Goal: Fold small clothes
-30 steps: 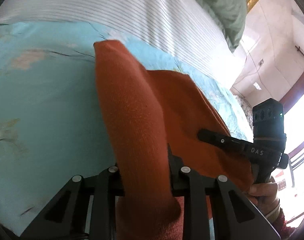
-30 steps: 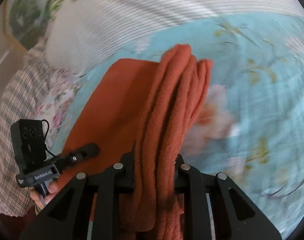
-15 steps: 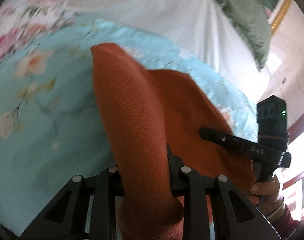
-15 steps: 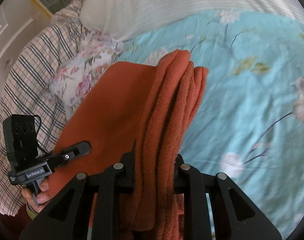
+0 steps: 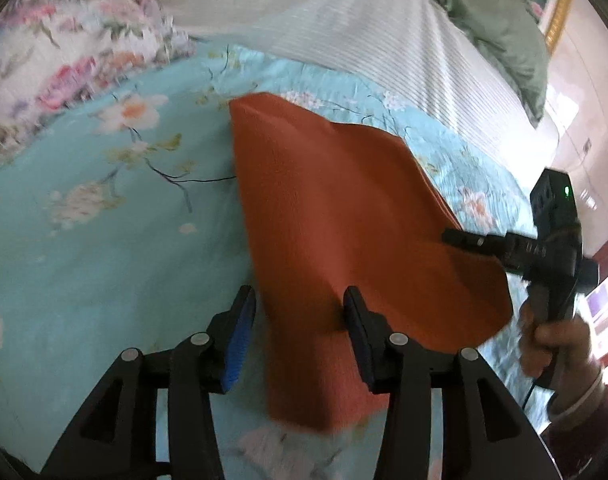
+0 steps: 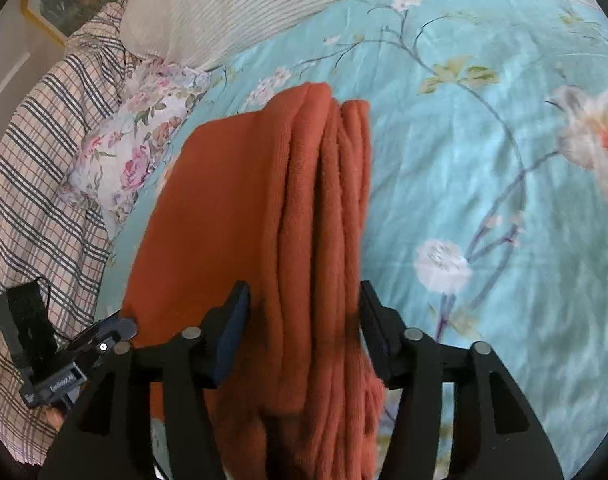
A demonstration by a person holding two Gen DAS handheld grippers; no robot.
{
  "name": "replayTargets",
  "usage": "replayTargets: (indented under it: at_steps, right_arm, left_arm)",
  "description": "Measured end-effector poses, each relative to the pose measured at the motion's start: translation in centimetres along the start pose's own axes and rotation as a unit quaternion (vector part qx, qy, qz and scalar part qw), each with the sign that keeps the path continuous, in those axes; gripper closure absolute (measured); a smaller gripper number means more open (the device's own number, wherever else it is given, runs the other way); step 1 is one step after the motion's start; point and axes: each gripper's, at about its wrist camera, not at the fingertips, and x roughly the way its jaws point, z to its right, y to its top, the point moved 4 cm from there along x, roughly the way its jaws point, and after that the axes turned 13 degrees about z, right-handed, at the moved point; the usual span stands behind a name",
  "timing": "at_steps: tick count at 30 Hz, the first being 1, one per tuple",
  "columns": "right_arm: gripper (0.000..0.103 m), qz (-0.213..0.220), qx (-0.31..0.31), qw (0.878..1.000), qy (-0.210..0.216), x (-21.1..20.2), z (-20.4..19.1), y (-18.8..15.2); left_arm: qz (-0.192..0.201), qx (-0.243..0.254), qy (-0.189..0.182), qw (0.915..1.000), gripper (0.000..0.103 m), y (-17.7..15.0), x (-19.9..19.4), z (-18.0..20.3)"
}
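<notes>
An orange knit garment (image 5: 336, 208) lies folded on the teal floral bedsheet (image 5: 103, 240). My left gripper (image 5: 299, 294) straddles its near left edge, and its jaws are opening, the blue pad (image 5: 235, 344) clear of the cloth. In the right wrist view the garment's stacked folds (image 6: 324, 208) run between the fingers of my right gripper (image 6: 304, 287), whose jaws are opening too, with a gap at the left pad. Each gripper shows in the other's view: the right gripper (image 5: 464, 238) at the garment's right edge, the left gripper (image 6: 119, 328) at its left edge.
A white striped cover (image 5: 384, 40) and a green cushion (image 5: 496, 32) lie beyond the garment. A floral pillow (image 6: 135, 152) and a plaid cloth (image 6: 35, 160) sit to the left. A person's hand (image 5: 552, 340) holds the right gripper's handle. The teal sheet (image 6: 484, 160) spreads to the right.
Both grippers were shut on the raised orange garment; now both sets of jaws stand apart and the garment has come down flatter onto the sheet. Both views have swung across the bed.
</notes>
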Motion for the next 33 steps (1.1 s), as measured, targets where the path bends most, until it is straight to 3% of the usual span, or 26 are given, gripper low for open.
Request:
replayTargets:
  at_steps: [6,10,13,16,19,21,22,23,28,33]
  right_arm:
    - [0.045,0.012,0.012,1.0,0.001,-2.6,0.1,-1.1]
    - [0.045,0.02,0.015,1.0,0.0,-3.8,-0.2,-1.6]
    - [0.045,0.033,0.012,0.999,0.003,-4.8,-0.9,-1.8]
    - [0.045,0.024,0.0,1.0,0.005,-4.8,-1.7,-2.5]
    - [0.045,0.005,-0.01,1.0,0.0,-3.7,-2.3,-3.7]
    - [0.06,0.007,-0.014,1.0,-0.003,-3.5,-2.6,-4.2]
    - [0.079,0.004,-0.019,1.0,-0.007,-3.3,-2.8,-4.4]
    - [0.088,0.002,-0.024,1.0,-0.007,-3.2,-2.8,-4.4]
    - [0.094,0.048,-0.042,0.998,0.006,-5.5,-3.7,-2.5]
    - [0.094,0.009,-0.043,0.998,-0.05,-3.6,-0.4,-4.3]
  left_arm:
    - [-0.004,0.07,0.021,0.9973,0.052,-4.0,-3.7,0.9]
    - [-0.005,0.078,0.028,0.9965,0.052,-5.9,-4.1,1.0]
    - [-0.009,0.08,0.059,0.9951,0.053,-6.7,-3.6,0.3]
    - [-0.015,0.064,0.069,0.9954,0.068,-6.9,-3.1,-0.1]
    - [-0.005,0.073,0.08,0.9941,0.07,-7.0,-3.3,0.2]
    - [-0.005,0.079,0.085,0.9932,0.072,-7.3,-3.4,0.2]
    - [-0.005,0.076,0.084,0.9935,0.077,-7.4,-3.4,0.1]
    - [-0.006,0.067,0.079,0.9946,0.092,-7.3,-3.4,0.0]
    - [0.014,0.043,0.09,0.9949,0.096,-5.8,-4.1,0.5]
    - [-0.029,0.054,0.11,0.992,0.097,-7.8,-2.3,0.4]
